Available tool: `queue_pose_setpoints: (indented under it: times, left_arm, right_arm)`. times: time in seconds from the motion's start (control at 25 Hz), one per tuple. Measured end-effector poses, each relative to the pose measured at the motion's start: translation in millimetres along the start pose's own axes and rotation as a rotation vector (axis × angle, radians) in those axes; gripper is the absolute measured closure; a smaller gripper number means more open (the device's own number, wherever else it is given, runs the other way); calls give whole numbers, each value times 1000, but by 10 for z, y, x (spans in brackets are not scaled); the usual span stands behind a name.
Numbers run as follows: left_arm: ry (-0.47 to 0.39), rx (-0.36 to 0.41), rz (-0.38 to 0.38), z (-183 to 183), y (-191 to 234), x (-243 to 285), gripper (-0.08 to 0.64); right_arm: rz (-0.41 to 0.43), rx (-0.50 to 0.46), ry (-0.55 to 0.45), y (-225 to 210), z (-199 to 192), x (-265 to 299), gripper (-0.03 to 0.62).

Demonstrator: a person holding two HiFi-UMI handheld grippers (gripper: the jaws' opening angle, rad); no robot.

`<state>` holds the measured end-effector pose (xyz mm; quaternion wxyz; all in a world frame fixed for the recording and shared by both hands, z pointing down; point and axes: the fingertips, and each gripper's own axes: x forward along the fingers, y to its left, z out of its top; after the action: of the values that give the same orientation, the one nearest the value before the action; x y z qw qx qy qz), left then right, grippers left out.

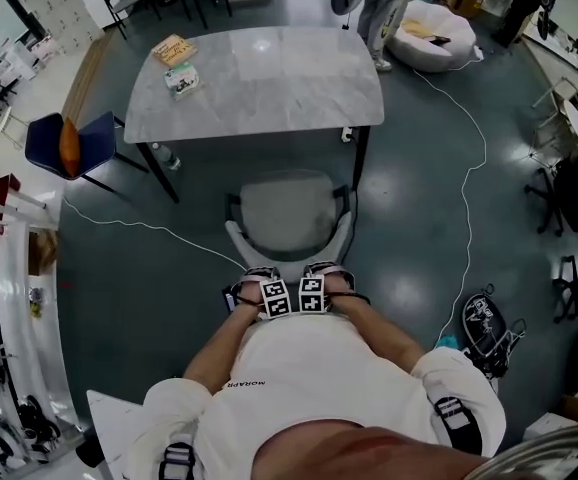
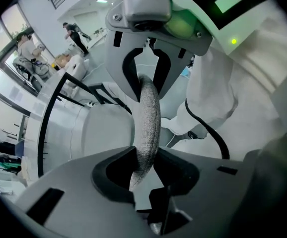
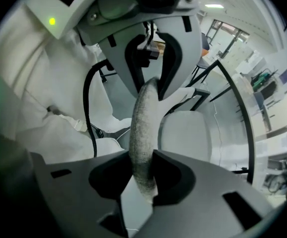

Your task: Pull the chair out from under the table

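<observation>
The grey upholstered chair (image 1: 287,213) stands out from under the marble-topped table (image 1: 269,88), its seat in front of the table's near edge. Both grippers point down onto the top edge of its backrest (image 2: 148,118), side by side. My left gripper (image 1: 259,280) is shut on that fabric edge, as the left gripper view (image 2: 144,165) shows. The right gripper (image 1: 324,276) grips the same edge (image 3: 144,128) just beside it, with its jaws (image 3: 143,175) pressed on either side. Each gripper view shows the other gripper clamped further along the backrest.
A box (image 1: 174,50) and a small pack (image 1: 182,80) lie on the table's left end. A bottle (image 1: 166,156) stands by a table leg. A blue chair (image 1: 69,143) stands left, a white cable (image 1: 469,178) trails right, and a backpack (image 1: 484,323) lies on the floor.
</observation>
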<state>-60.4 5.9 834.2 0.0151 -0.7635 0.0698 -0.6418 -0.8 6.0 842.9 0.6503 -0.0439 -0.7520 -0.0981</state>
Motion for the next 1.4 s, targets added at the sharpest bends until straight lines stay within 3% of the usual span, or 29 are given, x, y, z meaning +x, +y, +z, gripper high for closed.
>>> queue_pose_setpoints:
  times: [0.32,0.4,0.44,0.56,0.84,1.2,1.4]
  left_arm:
    - [-17,-71,-90,22,74,-322,456]
    - [-60,-136,-109,110,135,-491,459]
    - [-87,-176,-118,155,173,-576,463]
    - [-141,-247,-113,221,318,-784,511]
    - [-166,-319,33,252,716,-1125,555]
    - [-325,-486,248,382,1287,-1881,555]
    - [-421,-548,379,470,1541,-2372,557]
  right_arm:
    - [58,4,-29,-71,57,-362,470]
    - [46,33,-53,-127,73,-491,492]
    - [31,58,-72,-181,88,-574,550]
    - [-1,139,-140,-380,162,-827,560]
    - [-117,293,-232,-785,218,-1142,580]
    - [-251,546,-489,-1304,445,-1930,580]
    - [-359,630,-629,-1579,523,-2470,580]
